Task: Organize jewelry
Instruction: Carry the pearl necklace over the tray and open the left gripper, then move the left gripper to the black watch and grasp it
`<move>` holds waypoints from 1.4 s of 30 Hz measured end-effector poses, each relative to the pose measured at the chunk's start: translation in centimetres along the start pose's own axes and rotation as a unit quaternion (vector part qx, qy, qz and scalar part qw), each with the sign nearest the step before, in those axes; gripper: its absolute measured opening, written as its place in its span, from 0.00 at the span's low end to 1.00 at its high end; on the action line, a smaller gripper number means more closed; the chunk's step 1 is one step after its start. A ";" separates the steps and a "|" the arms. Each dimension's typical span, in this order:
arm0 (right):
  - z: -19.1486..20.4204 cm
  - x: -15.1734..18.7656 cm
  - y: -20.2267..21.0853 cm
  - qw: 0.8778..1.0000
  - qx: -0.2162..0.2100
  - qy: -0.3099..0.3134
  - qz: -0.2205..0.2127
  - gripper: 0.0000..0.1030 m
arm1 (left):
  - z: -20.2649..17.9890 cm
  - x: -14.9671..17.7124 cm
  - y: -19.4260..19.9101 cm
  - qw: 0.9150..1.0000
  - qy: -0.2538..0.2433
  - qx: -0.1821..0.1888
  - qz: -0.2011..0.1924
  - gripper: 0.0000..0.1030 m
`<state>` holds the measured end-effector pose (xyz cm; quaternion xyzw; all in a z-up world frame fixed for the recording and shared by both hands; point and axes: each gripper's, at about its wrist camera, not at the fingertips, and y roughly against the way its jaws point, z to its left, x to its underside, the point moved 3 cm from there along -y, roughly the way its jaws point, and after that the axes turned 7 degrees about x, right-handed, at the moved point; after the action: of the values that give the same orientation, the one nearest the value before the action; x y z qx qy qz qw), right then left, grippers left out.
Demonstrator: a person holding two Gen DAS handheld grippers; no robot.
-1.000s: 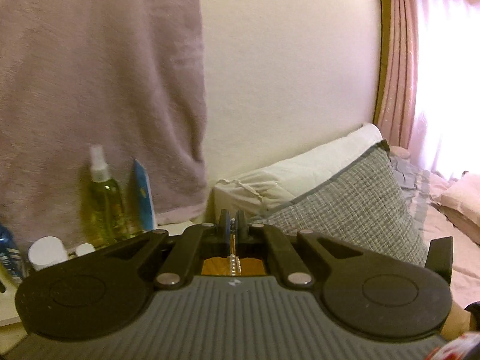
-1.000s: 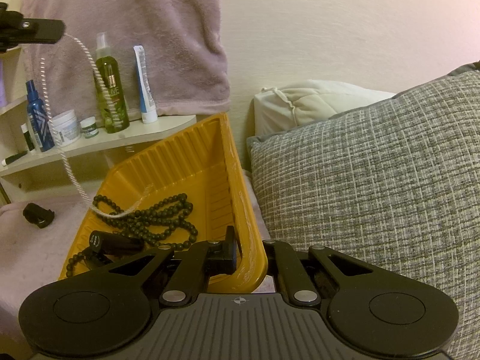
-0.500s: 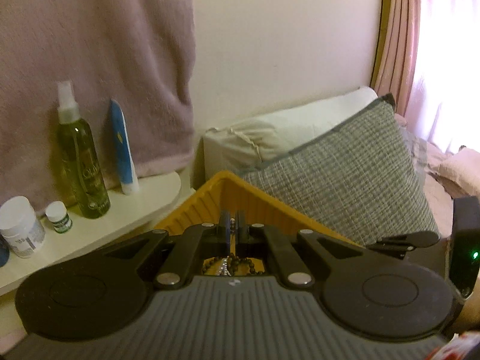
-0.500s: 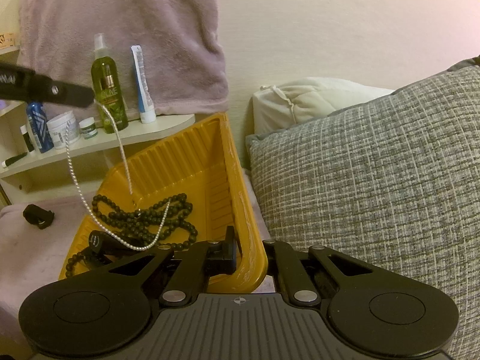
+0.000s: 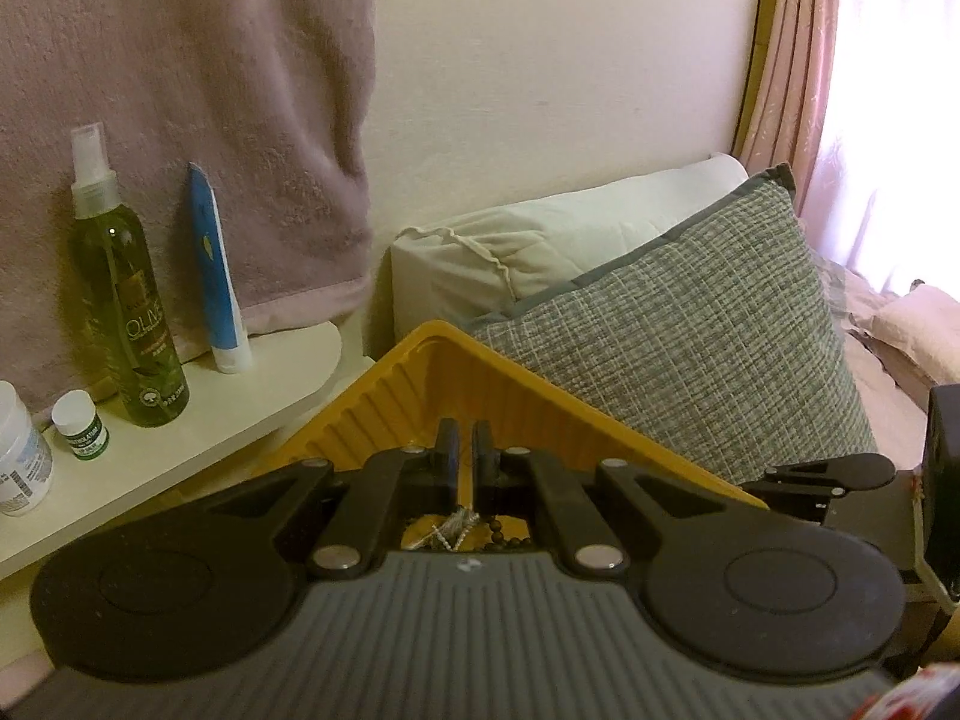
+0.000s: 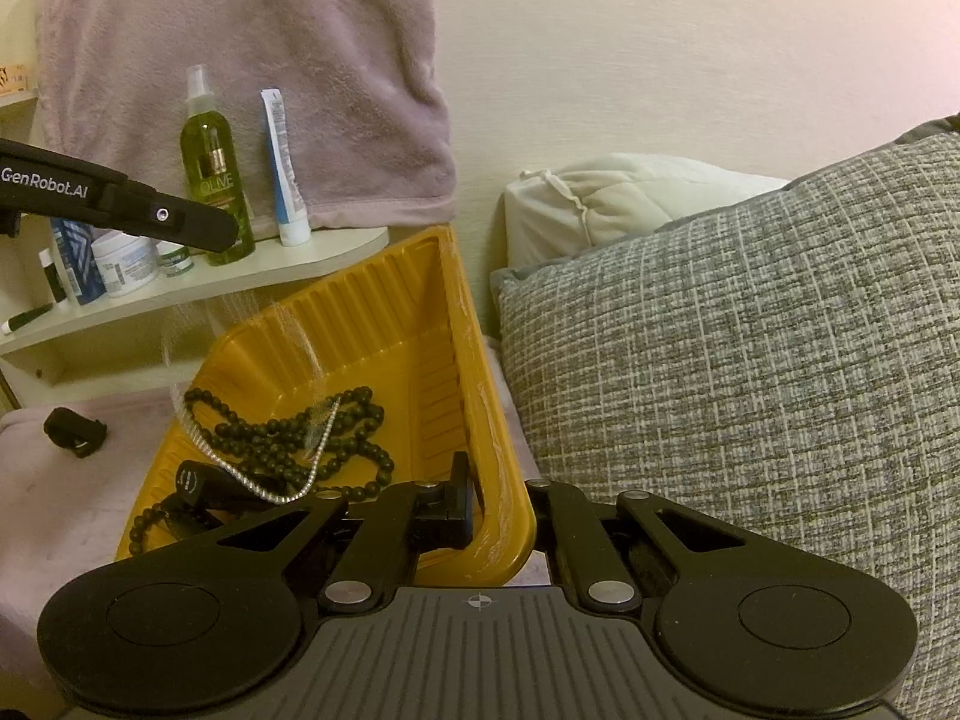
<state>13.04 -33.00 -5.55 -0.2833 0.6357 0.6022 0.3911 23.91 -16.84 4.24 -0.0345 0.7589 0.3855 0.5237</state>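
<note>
Right wrist view: I see my right hand-held gripper (image 6: 480, 501) clenched on the near right rim of a yellow tray (image 6: 384, 324), one finger inside the wall and one outside. That tray sits on a pale pink bed cover (image 6: 54, 480), touching a grey woven cushion (image 6: 750, 372) on its right. Inside the tray lies a black bead necklace (image 6: 288, 438), spread over the floor of the tray, with a small black cylinder (image 6: 198, 480) beside it at the near left. A silver chain (image 6: 264, 483) is draped across the beads; its upper length is blurred, so I cannot tell whether it reaches my left hand-held gripper (image 6: 222, 234), which hovers above the far left of the tray.

From the left wrist view, my left hand-held gripper (image 5: 463, 456) has its fingers nearly together, and the silver chain (image 5: 447, 531) shows piled below them over the beads. I cannot tell whether the chain is pinched.

On a cream shelf (image 6: 240, 276) beyond the tray stand a green spray bottle (image 6: 213, 174), a blue and white tube (image 6: 285, 174) and a white jar (image 6: 123, 261), with a mauve towel (image 6: 240, 60) hanging behind. A white pillow (image 6: 600, 198) rests against the wall.
</note>
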 end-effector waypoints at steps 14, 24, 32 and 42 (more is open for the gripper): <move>-0.2 0.0 -0.1 1.000 -0.001 0.000 0.000 0.05 | 5.5 0.9 7.7 0.992 0.042 -0.101 -0.062 0.19; 0.0 -0.1 0.0 1.000 0.000 0.006 -0.002 0.05 | 13.3 6.2 14.9 0.969 0.103 -0.216 -0.058 0.26; 0.2 -0.2 0.0 1.000 0.002 0.011 -0.002 0.05 | 15.7 11.5 17.2 0.952 0.146 -0.267 -0.044 0.36; 0.2 -0.2 -0.2 1.000 0.003 0.016 0.000 0.05 | 15.5 15.7 14.7 0.939 0.196 -0.277 -0.051 0.79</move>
<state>13.34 -32.84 -5.52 -0.2917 0.6439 0.5954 0.3820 22.10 8.63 -2.93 -0.2920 0.7068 0.5388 0.3533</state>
